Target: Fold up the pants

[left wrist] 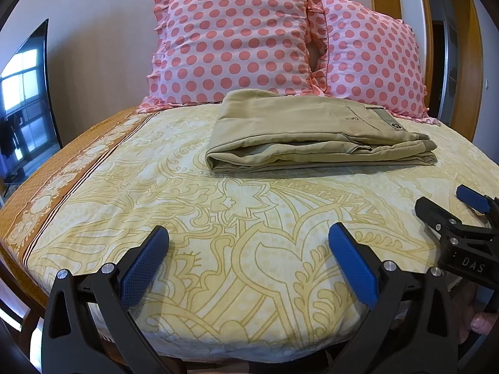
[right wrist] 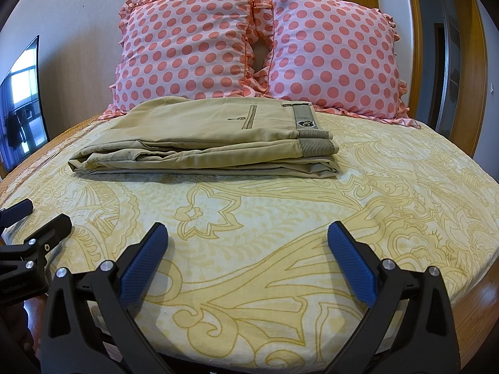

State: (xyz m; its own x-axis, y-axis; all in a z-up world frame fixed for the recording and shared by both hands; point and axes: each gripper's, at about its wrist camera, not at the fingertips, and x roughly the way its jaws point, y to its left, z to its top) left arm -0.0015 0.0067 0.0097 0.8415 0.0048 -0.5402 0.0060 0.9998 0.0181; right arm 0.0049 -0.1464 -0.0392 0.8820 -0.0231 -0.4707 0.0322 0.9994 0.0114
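Observation:
The khaki pants lie folded in a flat rectangular stack on the yellow patterned bed, just in front of the pillows. They also show in the right wrist view, with the striped waistband and a back pocket on top. My left gripper is open and empty, held over the near part of the bed, well short of the pants. My right gripper is open and empty, at the same distance from them. Each gripper shows at the edge of the other's view: the right, the left.
Two pink polka-dot pillows lean against the wall behind the pants. A dark TV screen stands to the left of the bed. A wooden door frame is on the right. The bed's orange border runs along its left edge.

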